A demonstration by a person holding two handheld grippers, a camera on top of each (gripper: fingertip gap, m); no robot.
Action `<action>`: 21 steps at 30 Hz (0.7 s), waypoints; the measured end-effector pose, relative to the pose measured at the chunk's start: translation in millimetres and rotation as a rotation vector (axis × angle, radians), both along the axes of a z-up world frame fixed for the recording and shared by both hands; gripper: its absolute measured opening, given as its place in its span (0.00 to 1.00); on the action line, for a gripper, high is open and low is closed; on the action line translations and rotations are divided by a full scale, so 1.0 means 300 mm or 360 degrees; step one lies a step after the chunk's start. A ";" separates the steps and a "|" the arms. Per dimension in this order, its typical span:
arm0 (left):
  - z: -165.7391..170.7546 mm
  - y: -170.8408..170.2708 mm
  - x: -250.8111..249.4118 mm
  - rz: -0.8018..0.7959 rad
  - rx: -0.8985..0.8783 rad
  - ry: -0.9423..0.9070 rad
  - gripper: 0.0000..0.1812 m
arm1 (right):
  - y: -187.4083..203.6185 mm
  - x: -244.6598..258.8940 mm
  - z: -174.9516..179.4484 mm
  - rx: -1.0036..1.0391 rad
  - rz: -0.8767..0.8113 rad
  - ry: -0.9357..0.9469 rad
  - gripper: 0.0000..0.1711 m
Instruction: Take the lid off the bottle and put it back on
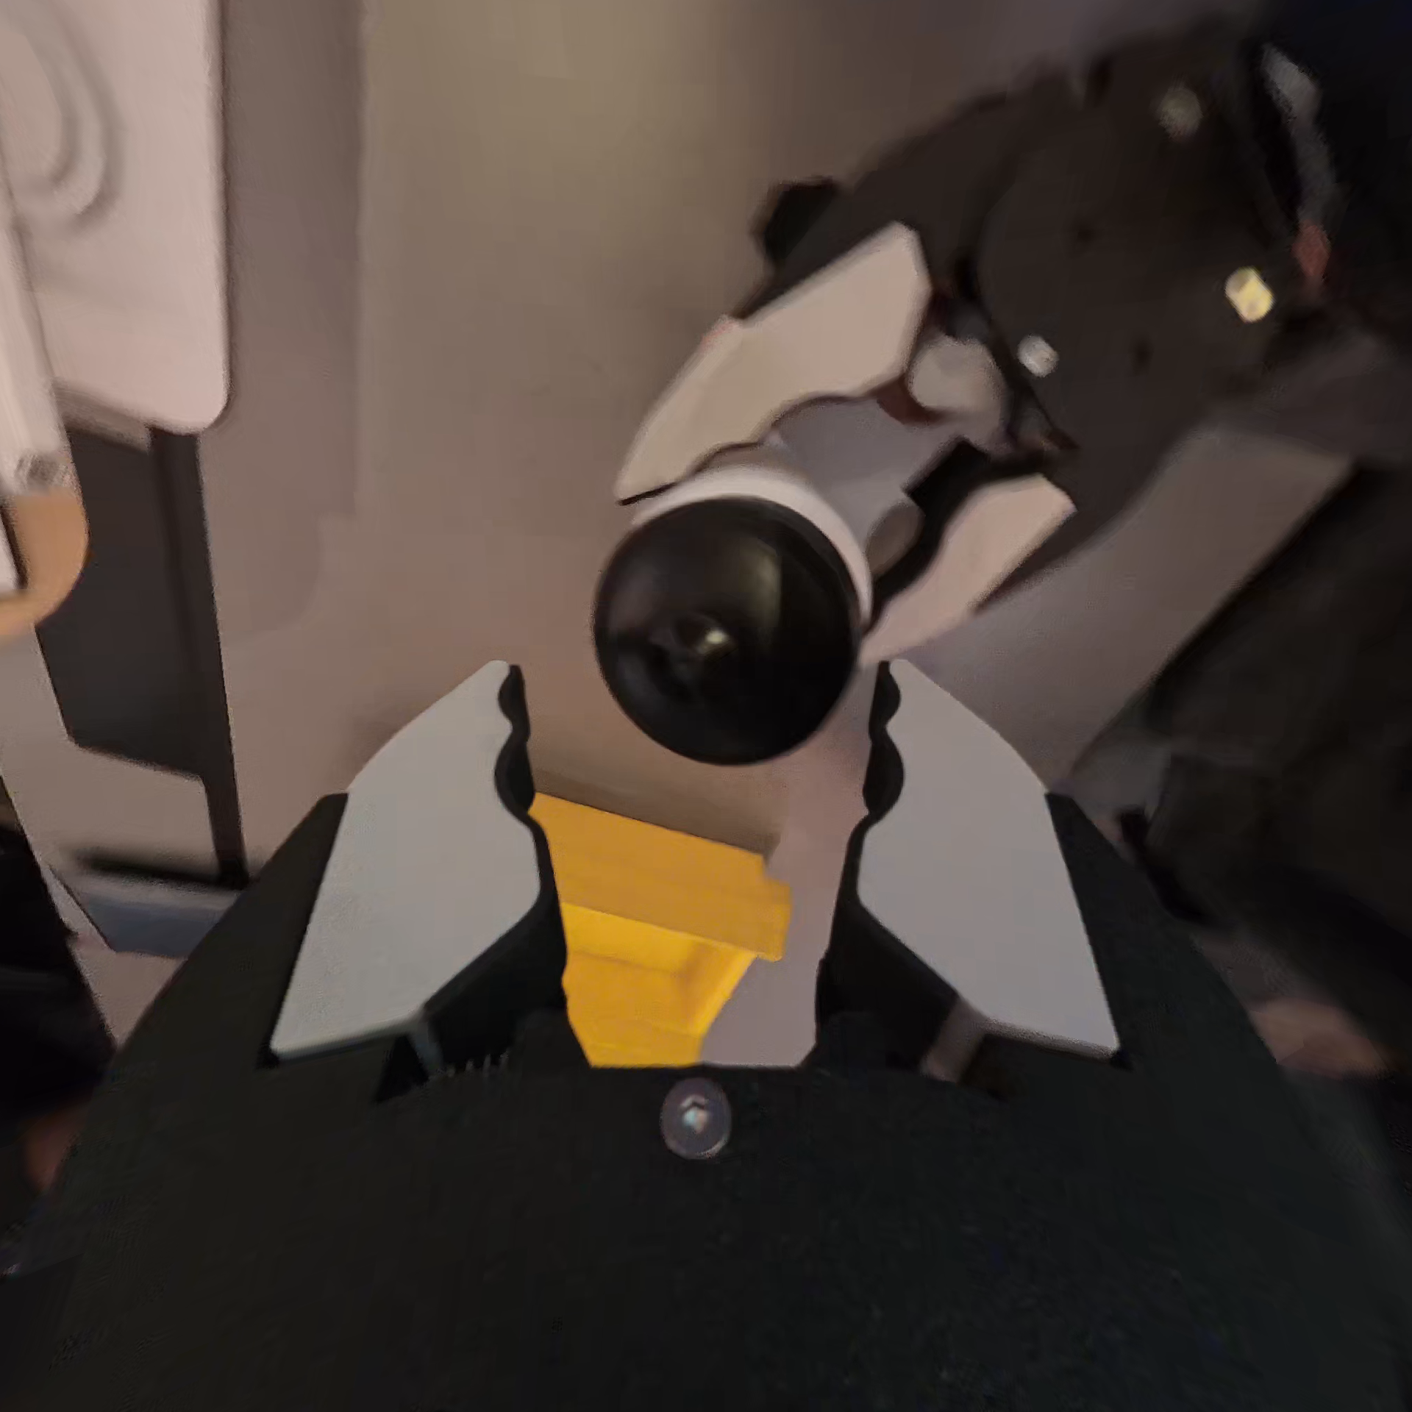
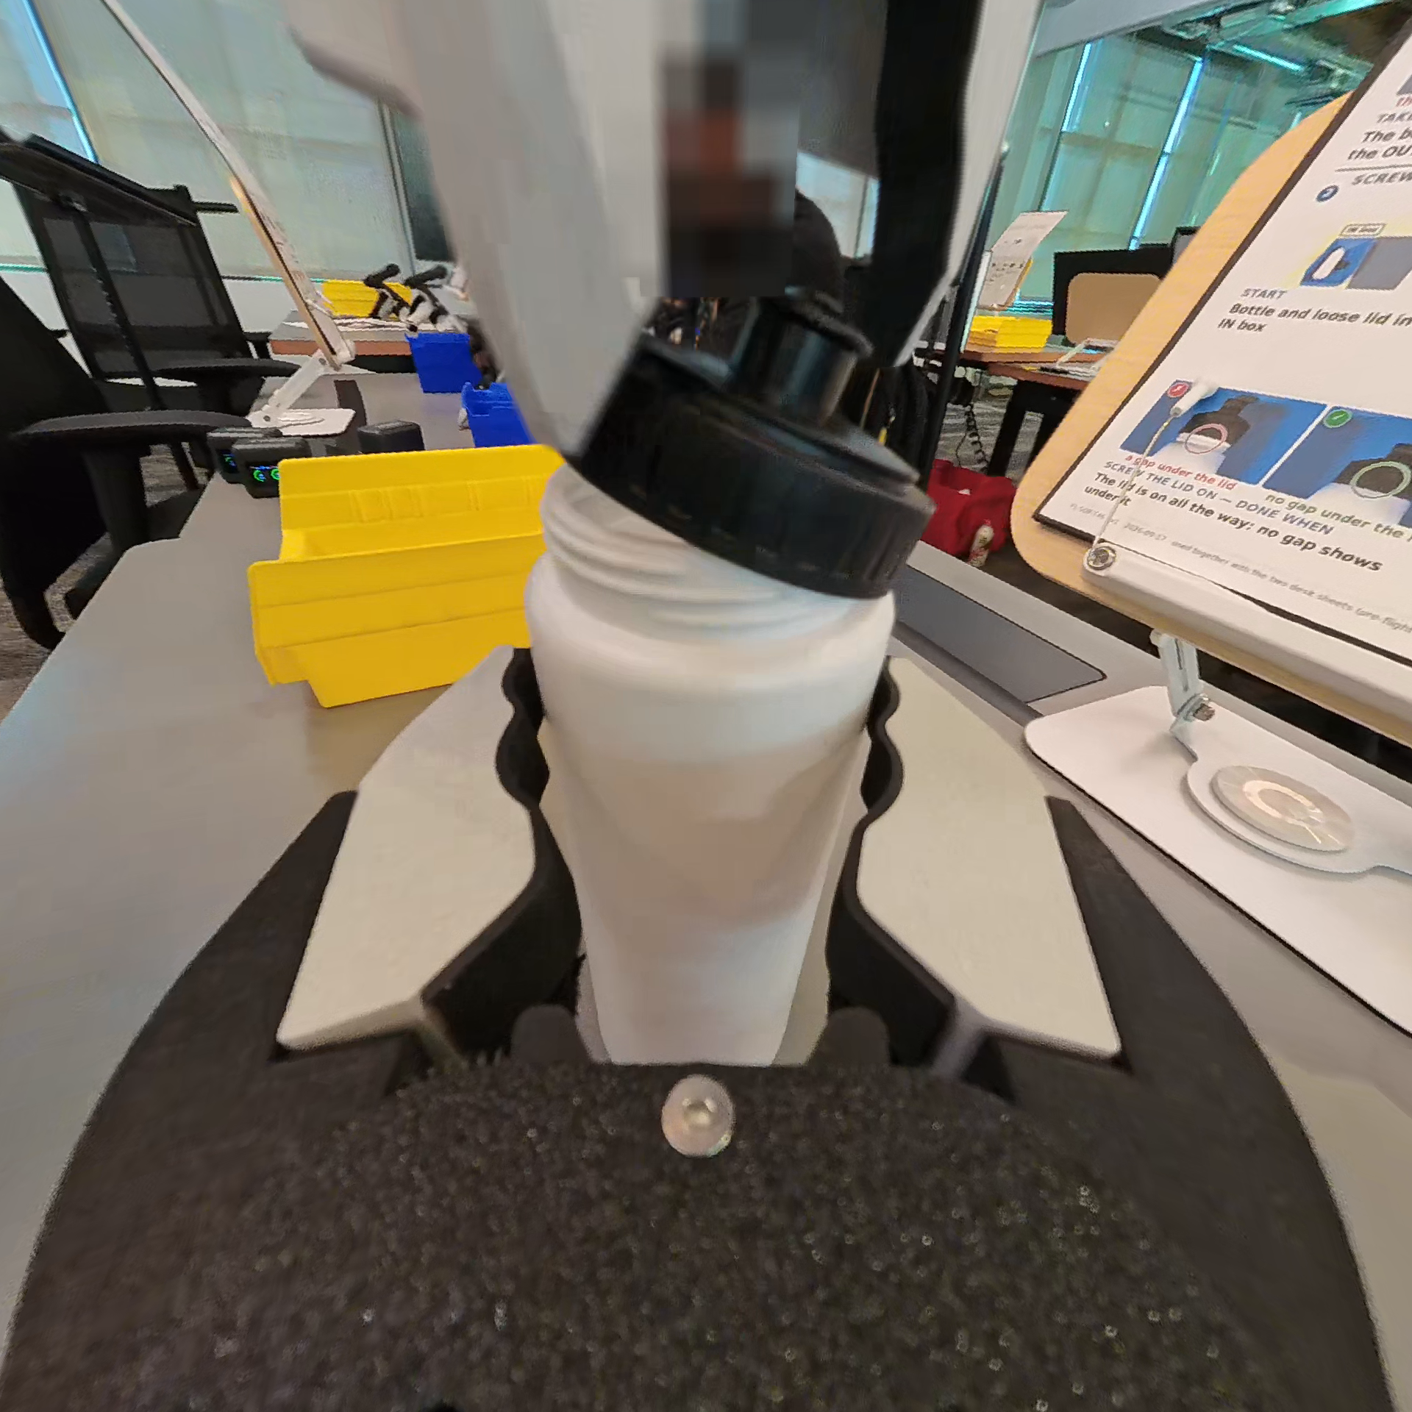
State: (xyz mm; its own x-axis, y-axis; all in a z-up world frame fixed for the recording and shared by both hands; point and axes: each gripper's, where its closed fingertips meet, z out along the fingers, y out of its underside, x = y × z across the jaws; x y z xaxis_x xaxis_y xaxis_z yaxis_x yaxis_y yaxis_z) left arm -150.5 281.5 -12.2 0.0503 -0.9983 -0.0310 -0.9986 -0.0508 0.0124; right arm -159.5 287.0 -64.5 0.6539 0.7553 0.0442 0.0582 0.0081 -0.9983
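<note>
My right gripper [image 2: 703, 680] is shut on the body of a white bottle [image 2: 703, 764] and holds it upright above the table. The black lid [image 2: 756, 489] sits tilted on the threaded neck, its left side raised so the threads show. My left gripper [image 1: 699, 672] is open and points down at the lid [image 1: 718, 626], which I see end-on just beyond the fingertips. From the right wrist view its white fingers [image 2: 519, 229] come down on either side of the lid's top. The left wrist view also shows the right gripper [image 1: 756, 561] around the bottle [image 1: 840, 474].
A yellow bin [image 2: 397, 565] stands on the grey table [image 2: 153, 726] behind the bottle, and below it in the left wrist view [image 1: 657, 901]. An instruction sheet on a tilted stand [image 2: 1261, 428] with a white base [image 2: 1108, 749] is at the right. Blue bins [image 2: 489, 412] and office chairs [image 2: 114, 306] are farther left.
</note>
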 end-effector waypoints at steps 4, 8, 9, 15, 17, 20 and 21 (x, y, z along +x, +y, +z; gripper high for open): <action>-0.016 -0.033 -0.020 -0.0304 -0.0093 0.0080 0.48 | -0.001 -0.002 -0.001 0.0000 0.0011 -0.0006 0.48; -0.068 -0.041 -0.033 -0.0321 -0.0140 0.0150 0.52 | -0.001 -0.002 -0.001 -0.0003 0.0015 -0.0004 0.48; -0.076 -0.042 -0.033 -0.0325 -0.0147 0.0148 0.54 | -0.001 -0.002 -0.001 -0.0005 0.0014 -0.0007 0.48; -0.073 -0.021 -0.007 -0.0250 -0.0181 0.0061 0.42 | -0.004 -0.004 -0.001 0.0000 0.0018 -0.0009 0.48; -0.073 -0.020 -0.008 -0.0252 -0.0190 0.0051 0.41 | -0.004 -0.005 -0.001 -0.0003 0.0016 -0.0010 0.48; -0.070 -0.022 -0.004 -0.0240 -0.0208 0.0017 0.41 | -0.004 -0.004 -0.001 -0.0004 0.0019 -0.0004 0.48; -0.066 -0.023 -0.004 -0.0232 -0.0217 0.0007 0.41 | -0.003 -0.004 0.000 -0.0004 0.0019 -0.0002 0.48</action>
State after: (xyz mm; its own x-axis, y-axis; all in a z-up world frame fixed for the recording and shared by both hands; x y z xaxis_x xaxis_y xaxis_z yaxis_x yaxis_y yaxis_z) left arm -151.8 274.7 -31.9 -0.0946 -0.9900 0.1050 -0.9952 0.0965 0.0139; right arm -160.6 286.0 -64.7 0.6449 0.7630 0.0433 0.0595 0.0063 -0.9982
